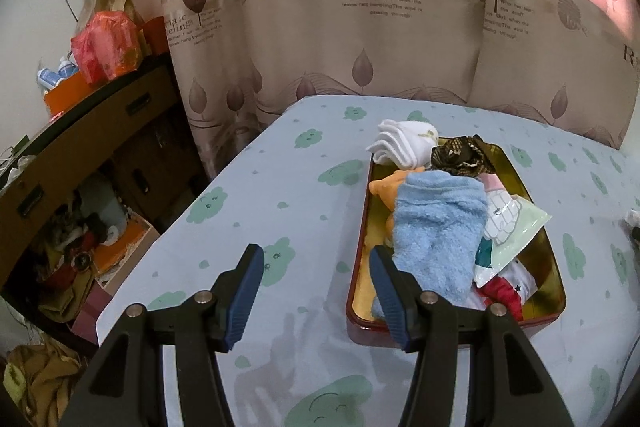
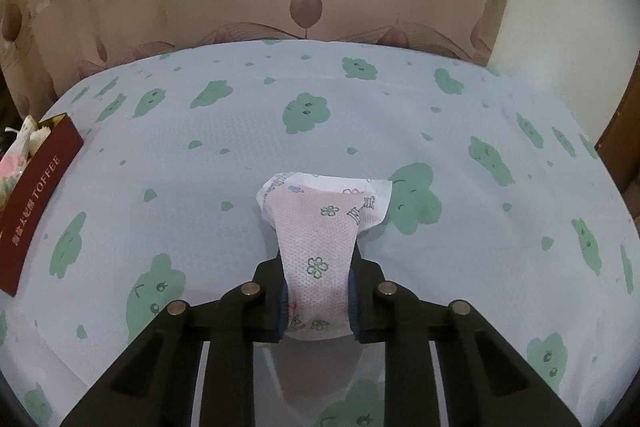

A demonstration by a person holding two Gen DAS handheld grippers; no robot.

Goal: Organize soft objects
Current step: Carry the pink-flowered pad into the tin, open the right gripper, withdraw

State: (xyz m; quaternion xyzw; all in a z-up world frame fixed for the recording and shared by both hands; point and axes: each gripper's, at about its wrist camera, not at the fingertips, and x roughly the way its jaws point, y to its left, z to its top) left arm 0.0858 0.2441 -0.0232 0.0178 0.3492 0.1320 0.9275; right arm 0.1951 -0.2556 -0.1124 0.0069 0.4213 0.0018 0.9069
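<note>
Right tongs (image 2: pixel 318 291): jaws closed onto one small pink-and-white packet (image 2: pixel 320 227) with a flower print, pads pressing both its sides. The packet's near end is pinched between the pads; its far end flares out over the counter (image 2: pixel 240 131), and whether that end touches the cloth cannot be told. The print on the packet is too small to read.

Left tongs (image 1: pixel 316 291): jaws wide apart, nothing between them, poised over the cloth at the near left corner of the tin (image 1: pixel 558 267). The right finger overlaps the tin's rim in view; contact cannot be judged.

Tin: one, red outside, gold inside, standing on the counter. Count inside, as far as visible: one light blue fluffy sock (image 1: pixel 436 227) on top, one white folded cloth (image 1: pixel 400 143) hanging over the far rim, one dark patterned bundle (image 1: pixel 460 155), one orange piece (image 1: pixel 388 187) mostly buried, one pale flat packet (image 1: pixel 512 219), one red item (image 1: pixel 504 295) partly hidden. Items underneath cannot be separated.

In the right wrist view the tin is cut off at the left edge; only its side wall lettered "TOFFEE" shows.
</note>
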